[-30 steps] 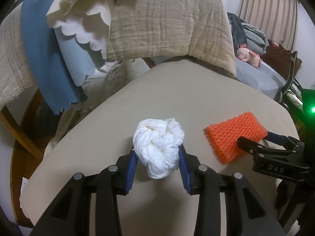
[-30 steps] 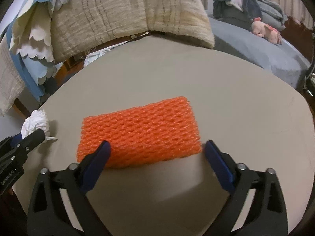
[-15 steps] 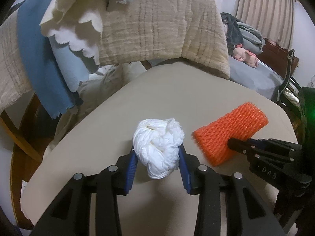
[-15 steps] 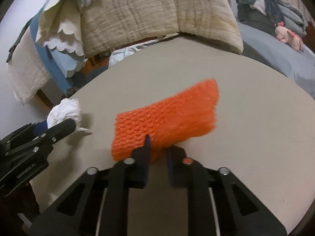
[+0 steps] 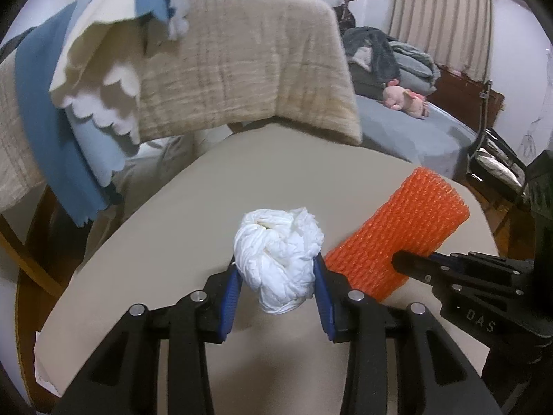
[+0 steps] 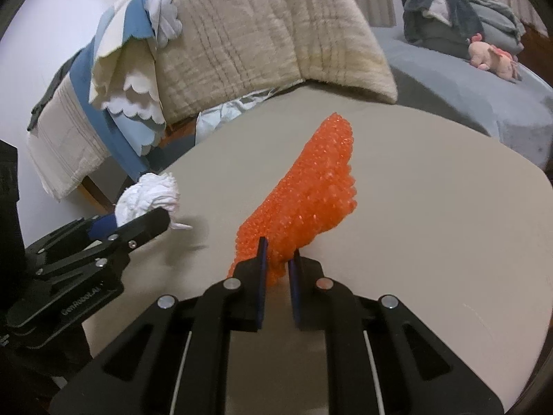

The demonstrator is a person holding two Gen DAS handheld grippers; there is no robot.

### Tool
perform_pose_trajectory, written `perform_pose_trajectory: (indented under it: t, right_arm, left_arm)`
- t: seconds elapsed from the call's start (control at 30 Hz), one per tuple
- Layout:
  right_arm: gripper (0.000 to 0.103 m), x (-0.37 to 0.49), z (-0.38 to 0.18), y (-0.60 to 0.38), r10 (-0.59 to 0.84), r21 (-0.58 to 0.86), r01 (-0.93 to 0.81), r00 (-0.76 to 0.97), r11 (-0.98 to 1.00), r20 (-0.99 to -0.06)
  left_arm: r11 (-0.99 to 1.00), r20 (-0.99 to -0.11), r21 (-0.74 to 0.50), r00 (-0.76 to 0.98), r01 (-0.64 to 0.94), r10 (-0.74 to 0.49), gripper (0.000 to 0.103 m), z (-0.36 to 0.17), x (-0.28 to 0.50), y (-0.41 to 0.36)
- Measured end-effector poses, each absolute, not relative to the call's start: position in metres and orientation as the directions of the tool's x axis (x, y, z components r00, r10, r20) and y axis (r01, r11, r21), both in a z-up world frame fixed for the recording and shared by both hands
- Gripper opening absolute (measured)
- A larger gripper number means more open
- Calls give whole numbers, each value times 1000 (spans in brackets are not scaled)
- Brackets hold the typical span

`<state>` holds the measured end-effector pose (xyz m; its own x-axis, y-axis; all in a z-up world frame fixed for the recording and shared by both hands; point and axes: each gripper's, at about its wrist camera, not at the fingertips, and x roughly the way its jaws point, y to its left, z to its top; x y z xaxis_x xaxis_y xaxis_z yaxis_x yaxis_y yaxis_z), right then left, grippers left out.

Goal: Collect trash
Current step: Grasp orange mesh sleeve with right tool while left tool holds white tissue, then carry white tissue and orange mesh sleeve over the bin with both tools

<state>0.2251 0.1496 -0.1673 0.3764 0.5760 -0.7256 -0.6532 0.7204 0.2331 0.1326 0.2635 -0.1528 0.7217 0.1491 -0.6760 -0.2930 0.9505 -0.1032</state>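
A crumpled white tissue wad (image 5: pixel 280 245) sits squeezed between the blue pads of my left gripper (image 5: pixel 278 269), which is shut on it just above the beige table (image 5: pixel 242 180). The orange foam net sleeve (image 6: pixel 311 193) is pinched at its near end by my right gripper (image 6: pixel 278 252), whose jaws are shut on it. The sleeve tilts up and away, off the table (image 6: pixel 432 224). In the left wrist view the orange sleeve (image 5: pixel 401 228) rises at the right, with the right gripper (image 5: pixel 404 261) below it. In the right wrist view the tissue (image 6: pixel 145 197) and left gripper (image 6: pixel 152 219) are at the left.
Beige, cream and blue blankets (image 5: pixel 242 69) hang over a chair back beyond the table's far edge. A grey bed (image 5: pixel 414 128) with a pink plush toy (image 5: pixel 404 98) and piled clothes lies at the back right. A dark metal frame (image 5: pixel 484 145) stands at the right.
My right gripper went from wide open around the flat orange sleeve to shut on it and raised it, tilted, off the table. My left gripper rose a little, still holding the tissue.
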Motion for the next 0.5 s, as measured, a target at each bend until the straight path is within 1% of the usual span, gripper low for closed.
perform_pose_trajectory:
  t: [0.5]
  right_arm:
    - [10,204,-113,62,563,230,-583,490,779,-665]
  left_arm:
    - [975,-625,-122,777,-184,68,39,-115,131,189]
